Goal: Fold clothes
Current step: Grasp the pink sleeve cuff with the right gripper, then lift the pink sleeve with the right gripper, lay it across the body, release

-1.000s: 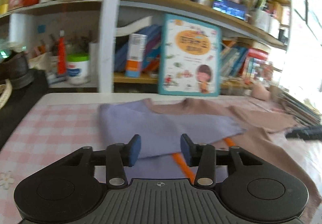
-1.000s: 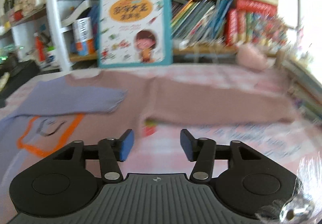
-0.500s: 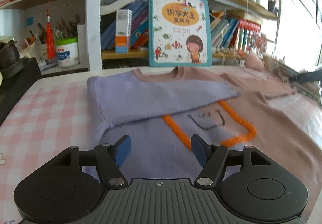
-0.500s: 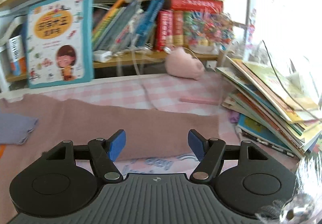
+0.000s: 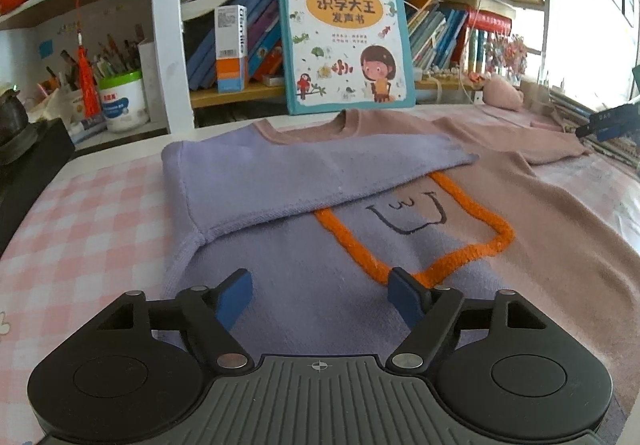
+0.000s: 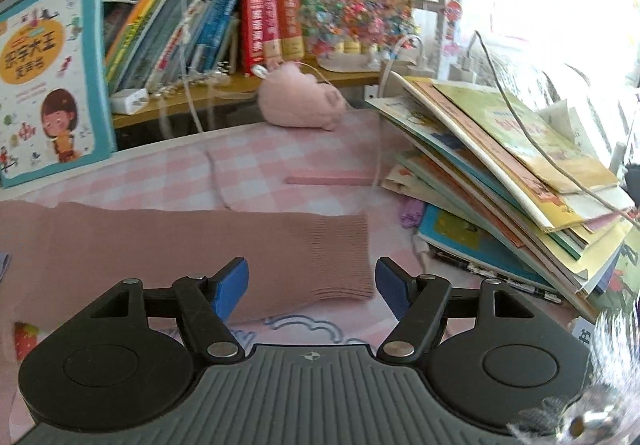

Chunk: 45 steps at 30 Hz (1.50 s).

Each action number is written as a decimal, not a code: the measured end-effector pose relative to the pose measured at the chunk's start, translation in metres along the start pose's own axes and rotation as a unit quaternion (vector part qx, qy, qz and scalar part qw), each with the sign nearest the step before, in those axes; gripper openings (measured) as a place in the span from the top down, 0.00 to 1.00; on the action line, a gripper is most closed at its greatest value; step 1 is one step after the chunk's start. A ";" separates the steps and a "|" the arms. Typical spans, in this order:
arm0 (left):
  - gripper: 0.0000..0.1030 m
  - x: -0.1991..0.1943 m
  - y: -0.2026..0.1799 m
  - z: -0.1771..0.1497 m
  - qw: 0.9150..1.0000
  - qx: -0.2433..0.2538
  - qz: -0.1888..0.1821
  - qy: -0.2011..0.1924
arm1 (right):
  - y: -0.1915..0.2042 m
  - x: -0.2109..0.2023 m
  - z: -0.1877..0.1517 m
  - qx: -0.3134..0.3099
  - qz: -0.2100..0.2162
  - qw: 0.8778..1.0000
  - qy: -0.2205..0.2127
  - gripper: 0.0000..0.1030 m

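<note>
Covering sweater (image 5: 320, 277) chest, folded purple sleeve (image 5: 304, 173); left gripper (image 5: 320, 297), right gripper (image 6: 312, 285) apart, empty; pink cuff (image 6: 340, 257) ahead.

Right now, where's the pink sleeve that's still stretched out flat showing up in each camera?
Left wrist: the pink sleeve lies far right, running toward the stacked books.
Right wrist: it crosses the lower centre, ribbed cuff just ahead of the open right gripper.
Shared landmark: the cartoon-girl book.
</note>
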State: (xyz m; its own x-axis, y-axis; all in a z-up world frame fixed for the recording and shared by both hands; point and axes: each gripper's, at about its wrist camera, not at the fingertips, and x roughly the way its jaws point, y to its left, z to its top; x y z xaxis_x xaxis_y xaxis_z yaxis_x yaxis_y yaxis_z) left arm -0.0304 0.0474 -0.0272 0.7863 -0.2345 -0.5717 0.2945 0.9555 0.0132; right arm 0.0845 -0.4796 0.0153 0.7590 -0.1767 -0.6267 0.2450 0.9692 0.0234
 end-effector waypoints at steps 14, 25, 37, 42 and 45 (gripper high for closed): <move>0.15 0.004 -0.001 0.000 1.000 -0.001 0.007 0.009 | -0.026 0.030 0.001 0.048 -0.024 0.998 0.034 0.37; 0.15 0.007 -0.005 0.001 1.000 0.009 0.006 0.013 | -0.012 0.026 0.001 0.047 0.022 0.998 0.031 0.88; 0.15 0.007 -0.005 0.000 1.000 0.011 0.007 0.012 | 0.069 -0.073 0.057 0.026 0.182 0.977 -0.106 0.91; 0.15 0.007 -0.006 0.001 1.000 0.013 0.009 0.012 | 0.138 -0.111 0.081 -0.025 0.280 0.948 -0.148 0.91; 0.15 0.007 -0.008 0.001 1.000 0.018 0.012 0.012 | 0.185 -0.121 0.088 -0.050 0.338 0.926 -0.157 0.91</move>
State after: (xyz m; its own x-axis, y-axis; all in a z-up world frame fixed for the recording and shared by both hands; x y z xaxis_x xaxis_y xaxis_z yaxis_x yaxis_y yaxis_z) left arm -0.0270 0.0378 -0.0300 0.7801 -0.2071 -0.5903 0.2958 0.9536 0.0564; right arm 0.0907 -0.2934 0.1638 0.8602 0.4515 -0.2370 -0.3966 0.8845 0.2456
